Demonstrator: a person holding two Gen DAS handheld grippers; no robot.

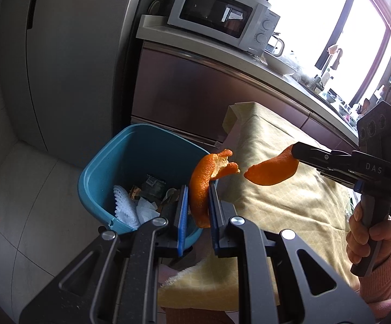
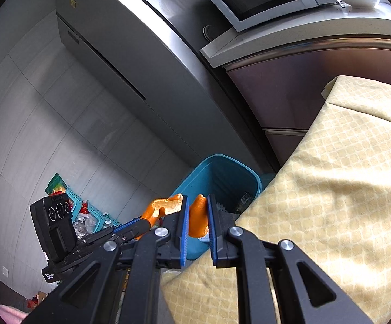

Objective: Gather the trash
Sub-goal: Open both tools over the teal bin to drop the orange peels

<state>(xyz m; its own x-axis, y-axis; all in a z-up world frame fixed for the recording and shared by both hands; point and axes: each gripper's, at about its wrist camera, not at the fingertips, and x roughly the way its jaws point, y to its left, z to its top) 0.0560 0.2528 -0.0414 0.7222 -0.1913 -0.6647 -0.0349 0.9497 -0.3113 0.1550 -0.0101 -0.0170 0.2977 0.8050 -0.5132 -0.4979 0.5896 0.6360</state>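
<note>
Each gripper holds a piece of orange peel. In the left wrist view my left gripper (image 1: 198,197) is shut on a long curled peel (image 1: 203,178) that hangs over the right rim of the blue trash bin (image 1: 98,172). To its right my right gripper (image 1: 294,152) is shut on a flatter peel (image 1: 271,171) above the table edge, a hand on its handle. In the right wrist view my right gripper (image 2: 197,210) pinches its peel (image 2: 199,216) just in front of the bin (image 2: 217,172); the left gripper (image 2: 144,220) and its peel (image 2: 165,206) sit at the left.
The bin holds white paper and wrappers (image 1: 138,202). A table under a yellow cloth (image 1: 284,202) stands right of the bin. A grey fridge (image 1: 68,62), cabinets and a counter with a microwave (image 1: 222,16) stand behind. A teal basket of clutter (image 2: 84,210) lies on the floor.
</note>
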